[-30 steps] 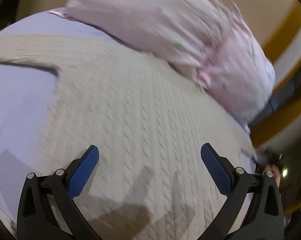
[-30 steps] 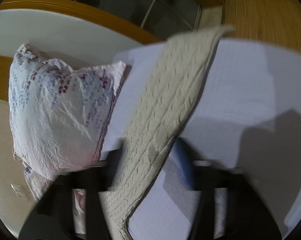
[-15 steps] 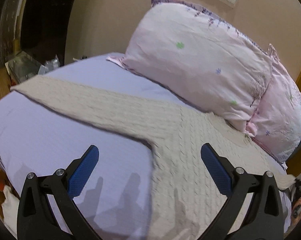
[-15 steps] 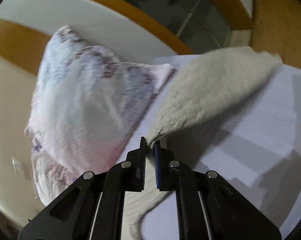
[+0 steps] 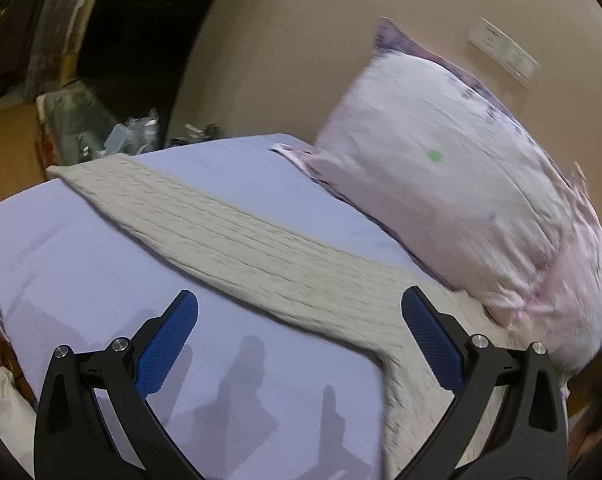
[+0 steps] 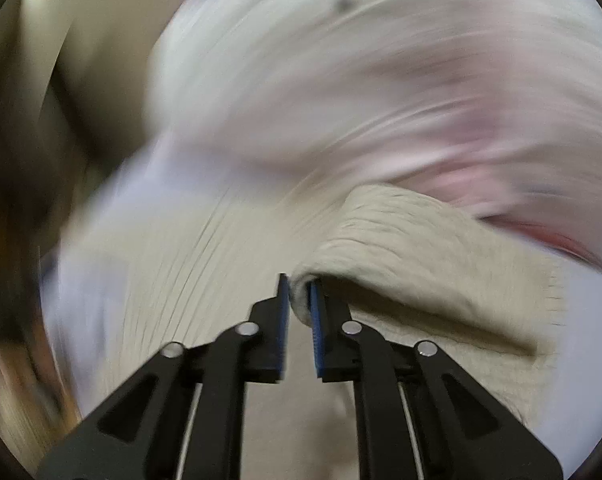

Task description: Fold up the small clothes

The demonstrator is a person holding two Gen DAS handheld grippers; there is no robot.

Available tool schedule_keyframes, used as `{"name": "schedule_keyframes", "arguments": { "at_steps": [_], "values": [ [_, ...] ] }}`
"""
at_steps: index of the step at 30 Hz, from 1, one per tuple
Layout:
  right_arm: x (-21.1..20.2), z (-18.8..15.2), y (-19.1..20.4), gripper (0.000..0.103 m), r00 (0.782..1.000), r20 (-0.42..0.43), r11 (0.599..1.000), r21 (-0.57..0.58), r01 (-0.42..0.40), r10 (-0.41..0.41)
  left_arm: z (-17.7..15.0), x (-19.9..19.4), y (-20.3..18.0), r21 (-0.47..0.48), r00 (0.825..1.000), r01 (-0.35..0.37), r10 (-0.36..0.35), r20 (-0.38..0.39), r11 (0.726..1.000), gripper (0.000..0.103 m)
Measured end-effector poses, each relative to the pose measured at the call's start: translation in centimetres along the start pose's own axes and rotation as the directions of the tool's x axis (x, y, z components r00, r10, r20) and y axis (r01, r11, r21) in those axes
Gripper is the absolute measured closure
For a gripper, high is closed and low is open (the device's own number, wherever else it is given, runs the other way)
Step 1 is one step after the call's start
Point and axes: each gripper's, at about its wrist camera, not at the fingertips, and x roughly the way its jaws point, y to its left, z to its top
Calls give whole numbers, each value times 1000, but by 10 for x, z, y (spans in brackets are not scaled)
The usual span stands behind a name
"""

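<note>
A beige cable-knit sweater (image 5: 261, 252) lies on the lilac bed sheet (image 5: 81, 264), one sleeve stretched toward the far left corner. My left gripper (image 5: 299, 320) is open and empty, held above the sheet and the sleeve's near part. My right gripper (image 6: 299, 300) is shut on a fold of the sweater (image 6: 421, 264), which is lifted and drapes to the right over the rest of the knit. The right wrist view is heavily blurred.
A pink floral pillow (image 5: 461, 184) leans against the beige wall at the right, and shows as a pale blur in the right wrist view (image 6: 381, 80). Clutter (image 5: 101, 132) stands beyond the bed's far left edge. A wall socket plate (image 5: 501, 50) is above the pillow.
The right gripper, shut on the sweater, has swung the fold across toward the sweater body and pillow. The left gripper stayed open and turned left, bringing the outstretched sleeve into view.
</note>
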Motion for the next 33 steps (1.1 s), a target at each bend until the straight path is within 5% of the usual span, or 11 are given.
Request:
{"name": "schedule_keyframes", "arguments": {
  "at_steps": [3,8,12,16,19,20,24,26,27,29,33],
  "values": [
    [35,-20,47,73,990,-132,994,-82,-70,59,10,1,23,-48,1000,1,0,8,999,1],
    [4,-19,-11,64,985,-17,968,190,-164,170,27,12,58,-104,999,-36,35,-11,994,1],
    [-10,-23,-99,66,985,59,836,523,-167,160,33,20,82,-218,999,-24,17,-33,976,1],
    [5,-15,-124,66,980,44,768,614,-181,195,34,22,94,-267,999,-11,2,-33,964,1],
    [37,-1,-120,72,976,-17,751,642,-156,217,33,26,97,-281,999,-18,3,-52,959,1],
    [49,6,-118,97,973,-33,750,643,-154,229,33,27,99,-291,998,-21,3,-60,956,1],
    [48,39,-75,94,971,72,806,545,-231,230,37,32,104,-332,997,-40,17,-73,943,1],
    [37,59,-26,77,934,118,850,388,-356,337,41,35,108,-353,997,-46,20,-77,934,1],
    [30,65,-7,47,921,122,862,326,-389,369,43,37,110,-366,997,-47,23,-70,929,1],
    [7,67,27,21,895,158,874,201,-442,416,48,40,115,-388,997,-56,34,-63,920,1],
    [-26,54,25,18,893,216,887,162,-432,395,56,47,124,-414,997,-69,56,-44,908,11]
  ]
}}
